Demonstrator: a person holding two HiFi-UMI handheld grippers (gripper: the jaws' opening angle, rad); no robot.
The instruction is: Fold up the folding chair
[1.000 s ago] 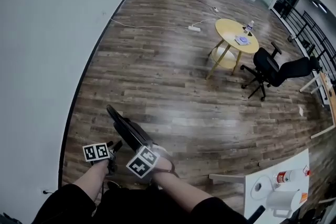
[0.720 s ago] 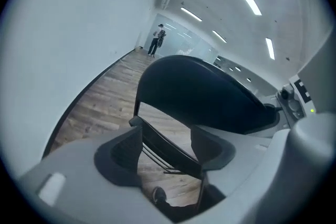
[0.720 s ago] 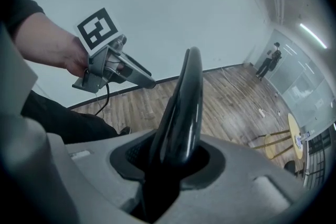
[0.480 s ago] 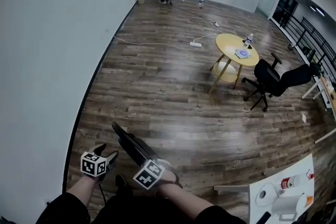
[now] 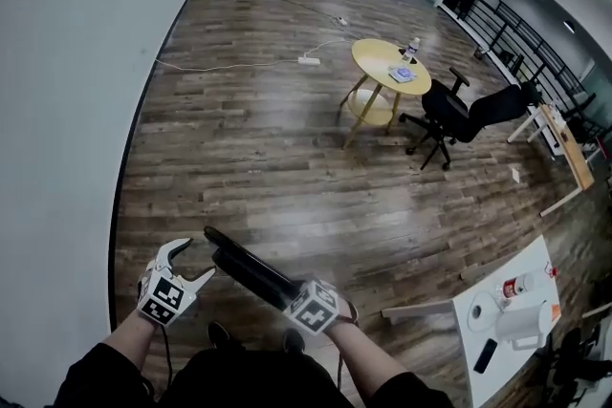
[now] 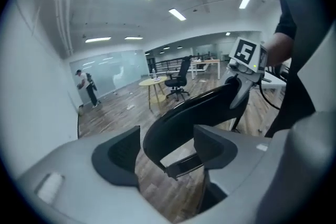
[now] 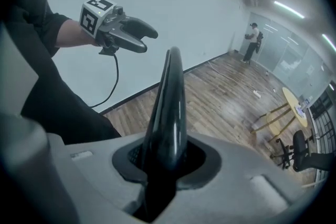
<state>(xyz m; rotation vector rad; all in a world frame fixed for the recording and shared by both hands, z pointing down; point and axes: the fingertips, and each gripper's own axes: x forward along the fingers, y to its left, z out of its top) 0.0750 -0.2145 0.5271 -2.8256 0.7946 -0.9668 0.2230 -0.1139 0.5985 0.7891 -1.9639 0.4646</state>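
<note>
Wood floor (image 5: pixel 287 158), white wall (image 5: pixel 57 110): right claw (image 5: pixel 289 293), just tightening, pinches the chair (image 5: pixel 244 263); left claw (image 5: pixel 191 260), higher than before, is just opening wider, apparently empty.

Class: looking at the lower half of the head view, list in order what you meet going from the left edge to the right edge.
Left hand-held gripper, its jaws having just been opening with nothing held between them → folding chair → white table.
</note>
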